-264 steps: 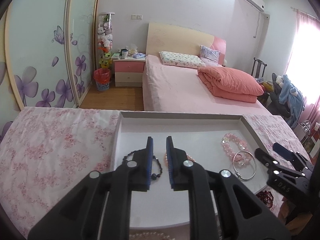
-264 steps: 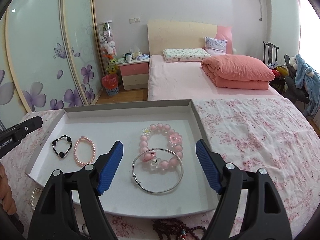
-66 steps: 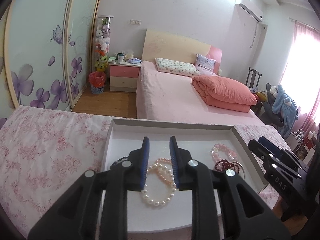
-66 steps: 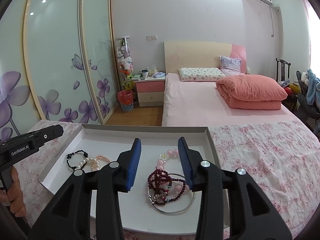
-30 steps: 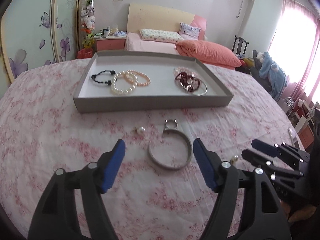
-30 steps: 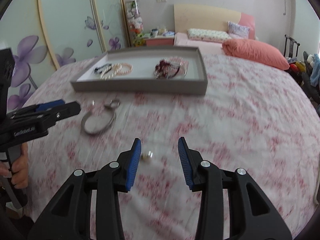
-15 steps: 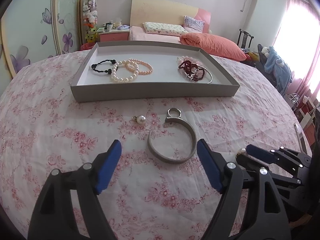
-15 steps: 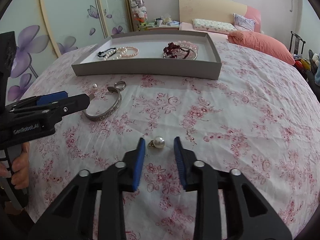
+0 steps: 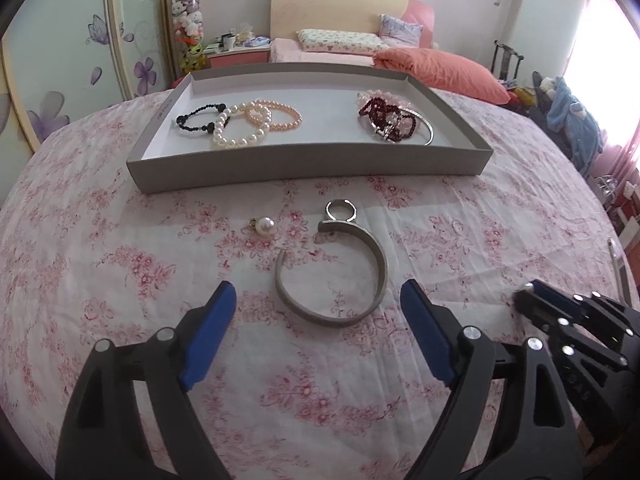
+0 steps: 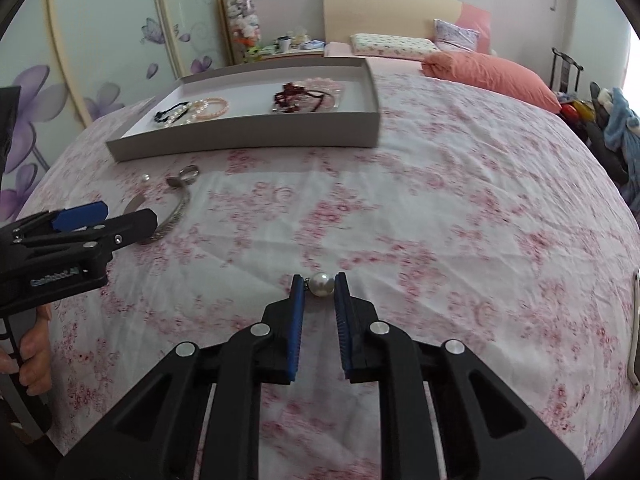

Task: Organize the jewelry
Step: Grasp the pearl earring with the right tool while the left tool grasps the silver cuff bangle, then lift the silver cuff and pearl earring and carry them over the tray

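Two claws are working at once: the right claw [image 10: 319, 283], having just been closing, is pinching a pearl earring [image 10: 321, 284] at lower centre, while the left claw [image 9: 318, 300], having just been widening, is straddling the silver cuff [image 9: 332, 270] to fit its breadth, below the tray [image 9: 308, 164] on the tabletop [image 9: 100, 264].

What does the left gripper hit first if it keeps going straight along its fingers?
Most likely the silver cuff bangle lying on the floral cloth: it sits centred just ahead of the left gripper, whose jaws have been opening wide with nothing between them. Depth is hard to judge.
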### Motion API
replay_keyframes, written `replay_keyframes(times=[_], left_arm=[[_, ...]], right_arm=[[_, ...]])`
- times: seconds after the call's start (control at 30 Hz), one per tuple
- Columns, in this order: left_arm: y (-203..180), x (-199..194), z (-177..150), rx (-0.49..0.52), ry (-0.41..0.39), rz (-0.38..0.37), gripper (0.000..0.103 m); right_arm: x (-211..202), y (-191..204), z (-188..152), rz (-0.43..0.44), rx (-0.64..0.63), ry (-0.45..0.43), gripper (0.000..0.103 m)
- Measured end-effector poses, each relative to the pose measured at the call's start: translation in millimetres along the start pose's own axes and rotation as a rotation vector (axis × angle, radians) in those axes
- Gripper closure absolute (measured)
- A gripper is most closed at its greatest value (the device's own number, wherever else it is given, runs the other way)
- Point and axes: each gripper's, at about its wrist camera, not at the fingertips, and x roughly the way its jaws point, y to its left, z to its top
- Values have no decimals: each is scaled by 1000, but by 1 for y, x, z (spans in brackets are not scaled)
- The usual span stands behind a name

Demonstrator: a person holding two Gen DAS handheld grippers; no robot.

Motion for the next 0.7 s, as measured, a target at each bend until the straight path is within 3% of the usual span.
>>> replay_keyframes(times=[0.4, 0.43, 0.53, 0.7], left_arm=[[-11, 24, 12, -73, 35, 147, 16], [-10, 24, 13, -79, 35, 150, 17], [-9, 20, 14, -67, 13, 140, 39], [1, 14, 9, -68, 15, 112, 39]], right_arm=[[-1, -11, 0, 23, 30, -3, 87], [0, -11, 0, 23, 31, -3, 87], [0, -11, 0, 23, 30, -3, 87], [0, -11, 1, 23, 27, -2, 87]])
